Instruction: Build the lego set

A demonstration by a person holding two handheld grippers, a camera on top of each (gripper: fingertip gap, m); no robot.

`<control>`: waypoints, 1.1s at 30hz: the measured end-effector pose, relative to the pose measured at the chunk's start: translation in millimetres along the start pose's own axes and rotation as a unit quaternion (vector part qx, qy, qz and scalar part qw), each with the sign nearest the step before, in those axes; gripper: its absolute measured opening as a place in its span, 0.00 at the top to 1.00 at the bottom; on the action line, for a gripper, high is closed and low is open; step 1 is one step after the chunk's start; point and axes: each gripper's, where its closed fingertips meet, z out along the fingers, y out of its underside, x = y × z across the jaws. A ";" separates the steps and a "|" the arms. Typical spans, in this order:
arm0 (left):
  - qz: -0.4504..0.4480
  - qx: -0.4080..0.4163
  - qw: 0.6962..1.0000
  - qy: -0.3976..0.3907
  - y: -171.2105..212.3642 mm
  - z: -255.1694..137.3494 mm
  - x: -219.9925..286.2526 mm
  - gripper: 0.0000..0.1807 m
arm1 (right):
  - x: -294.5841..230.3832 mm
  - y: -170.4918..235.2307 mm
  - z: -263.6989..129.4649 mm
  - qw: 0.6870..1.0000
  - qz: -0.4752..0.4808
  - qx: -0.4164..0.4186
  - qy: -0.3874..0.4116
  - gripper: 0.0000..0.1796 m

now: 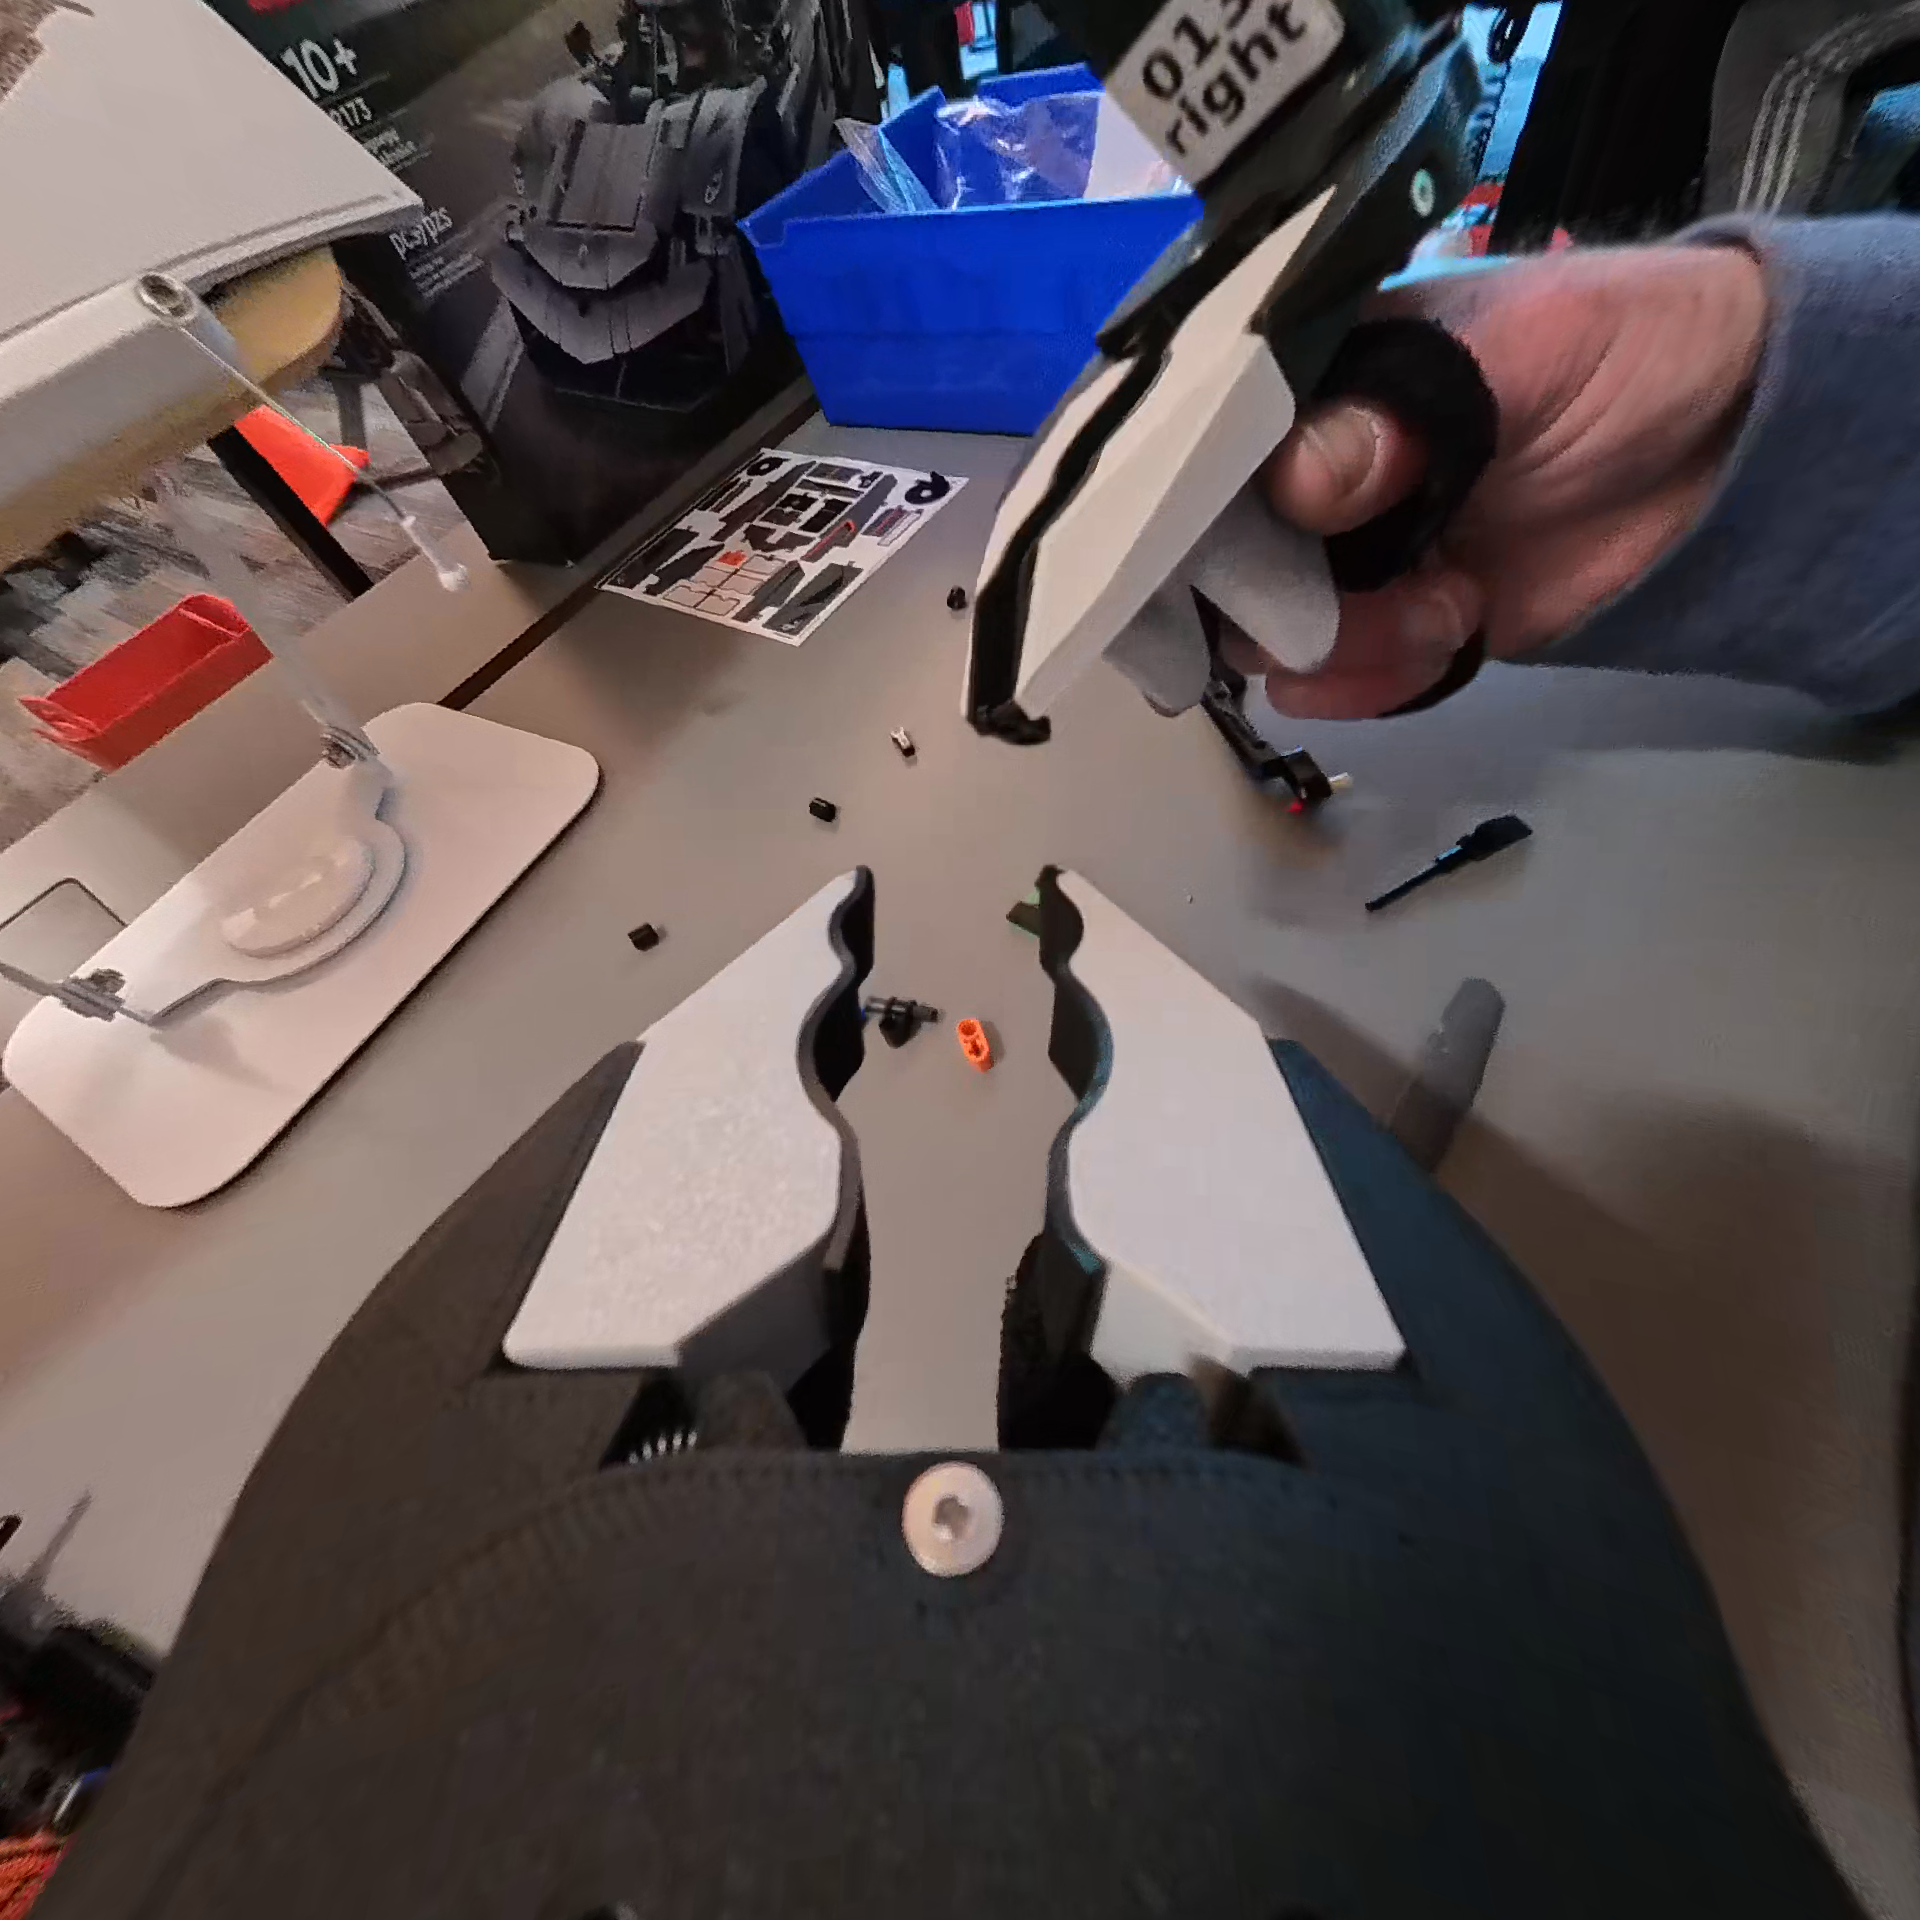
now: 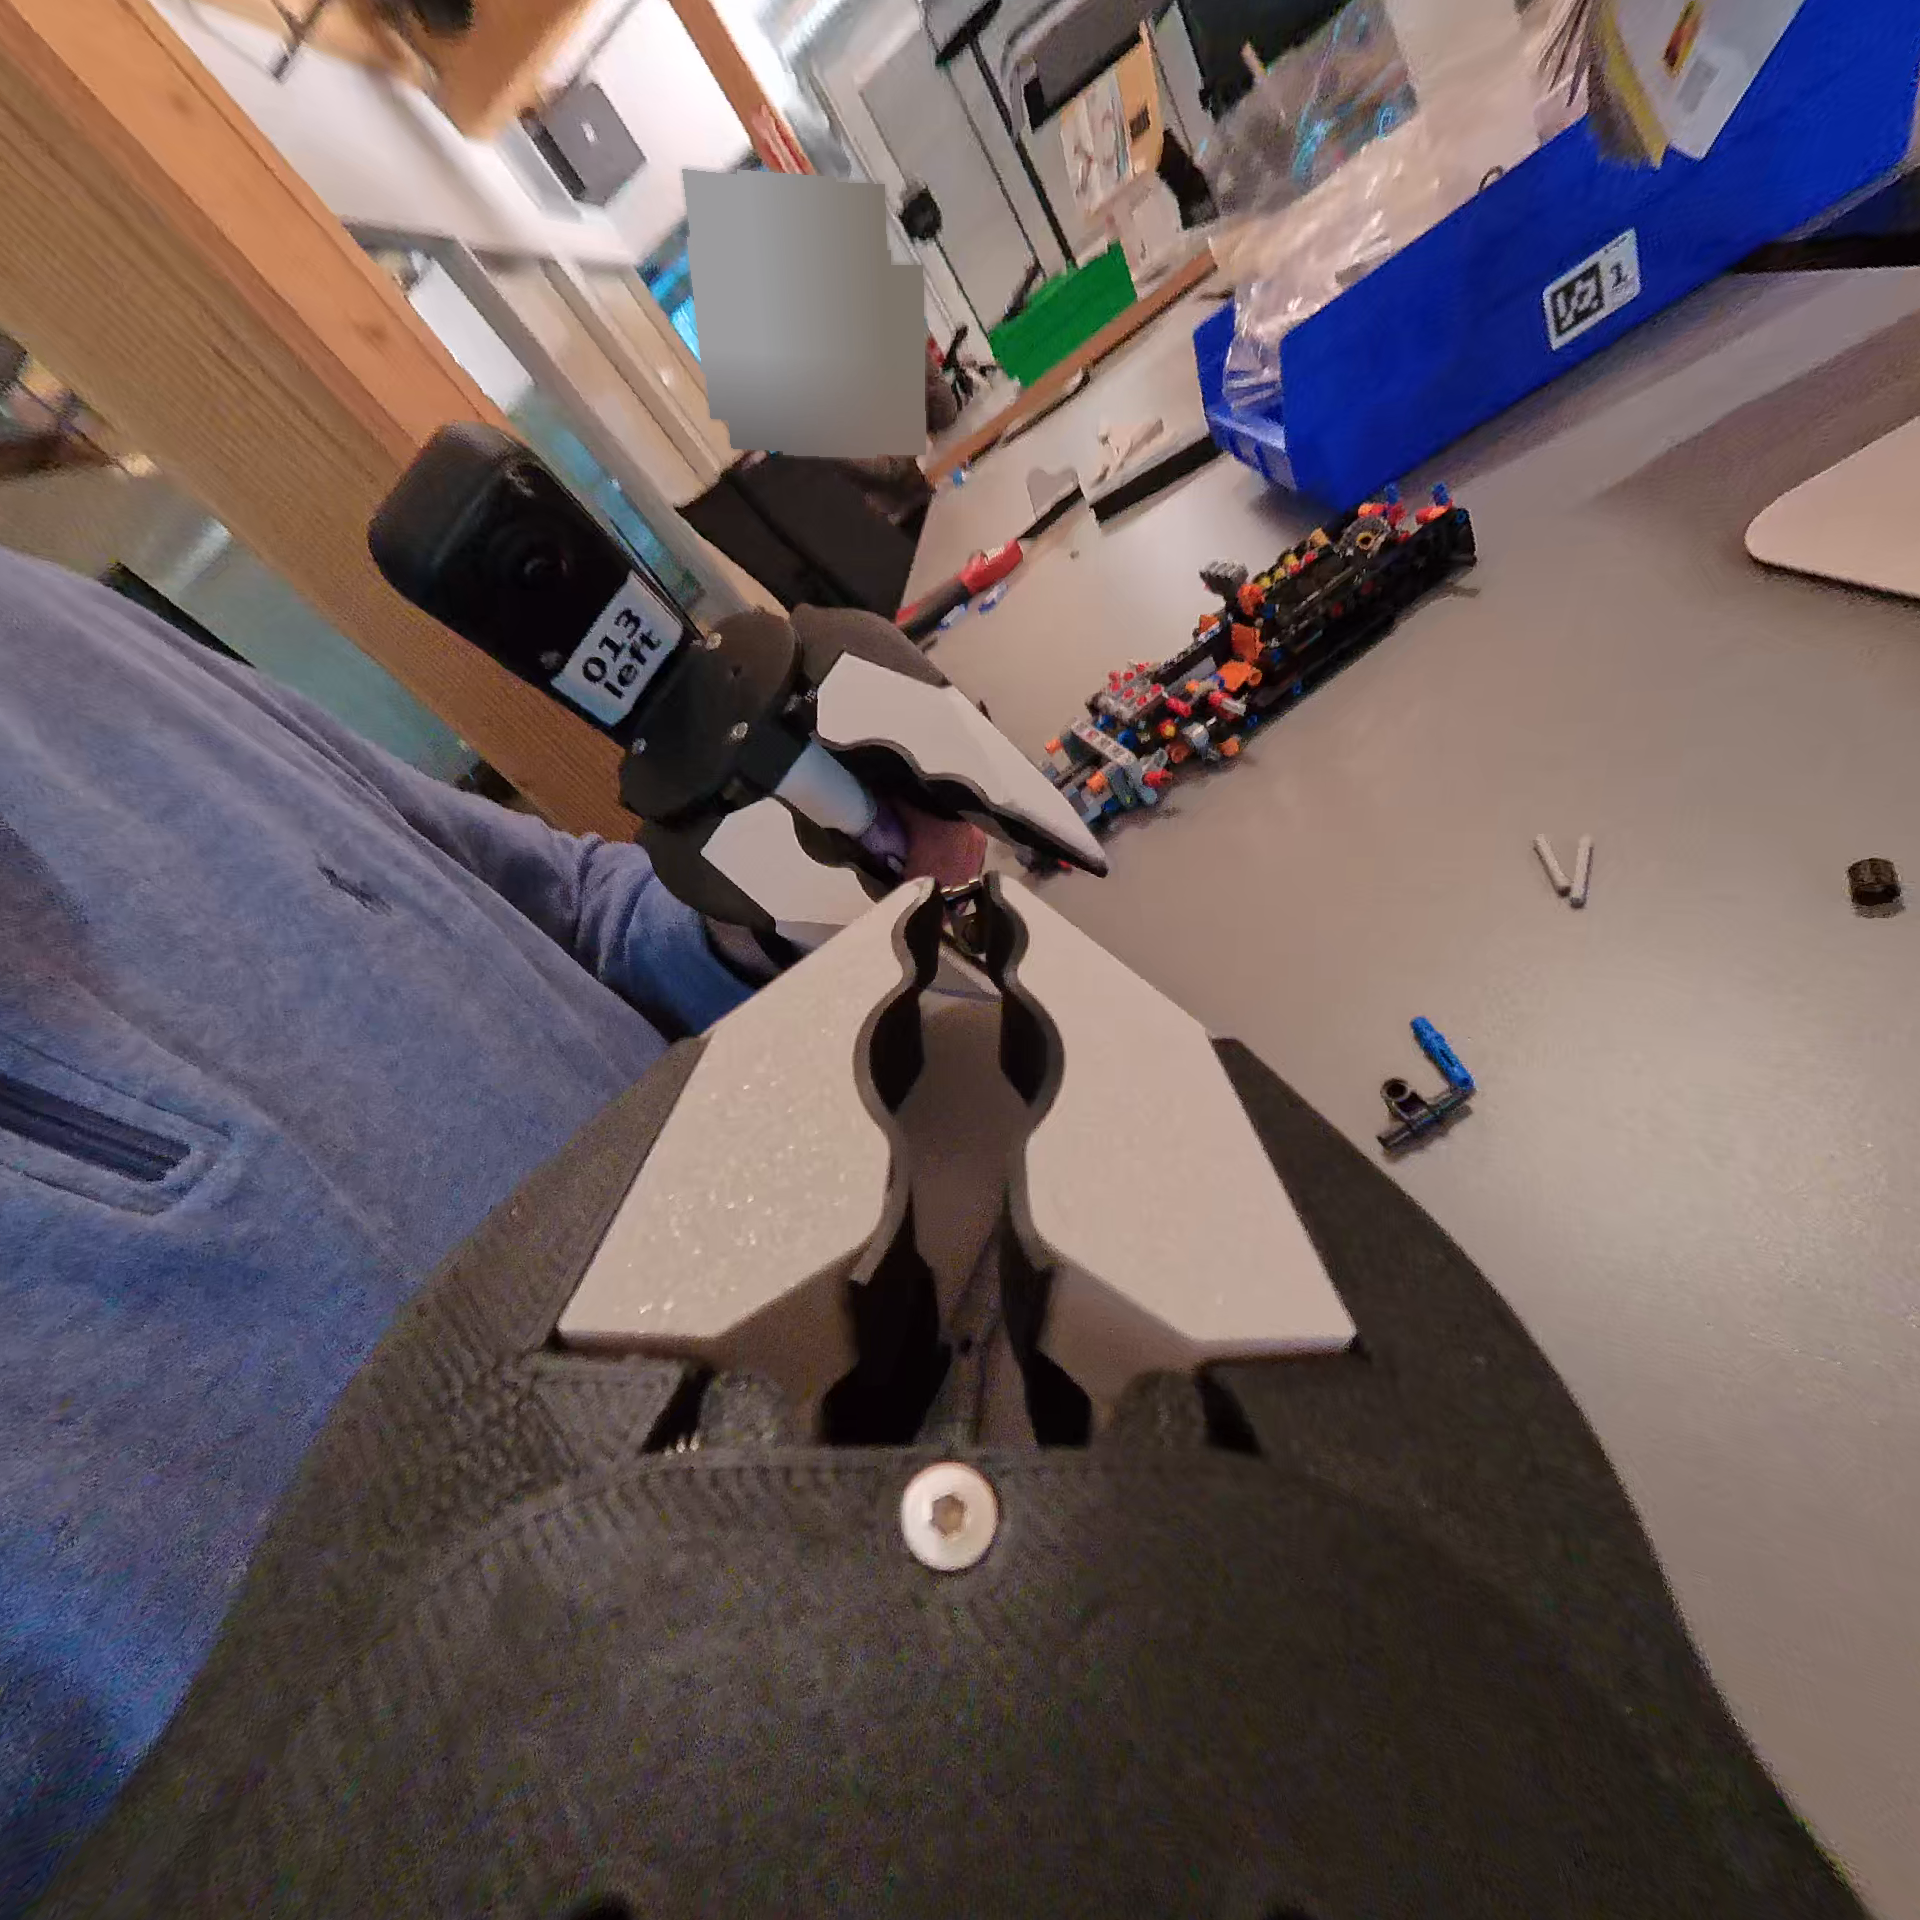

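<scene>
Left gripper hung open over an orange piece and a black pin. Right gripper pinched a tiny black part, which could've popped out easily. Half-built model sat far off.

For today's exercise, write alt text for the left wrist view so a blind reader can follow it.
An open left gripper hovers over a grey table scattered with small Lego parts, an orange piece lying between its fingers. Beyond it, a hand holds the right gripper, shut on a small black piece; a blue bin stands behind.
</scene>
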 end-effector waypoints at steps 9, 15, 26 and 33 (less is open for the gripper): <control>-0.034 0.033 0.998 0.029 -21.7 10.4 2.0 0.85 | 0.7 -12.6 -5.5 0.997 0.032 0.060 -0.040 0.97; -0.054 0.048 0.996 0.054 -30.0 15.0 10.4 0.91 | -1.8 -15.2 -8.5 0.993 0.054 0.087 -0.064 0.97; -0.153 0.104 0.975 0.124 -47.6 15.4 19.6 0.98 | -8.8 -20.3 -15.8 0.983 0.077 0.127 -0.109 0.98; -0.098 0.097 0.984 0.112 -54.6 24.0 19.7 0.98 | -8.0 -24.4 -26.4 0.987 0.067 0.116 -0.093 0.97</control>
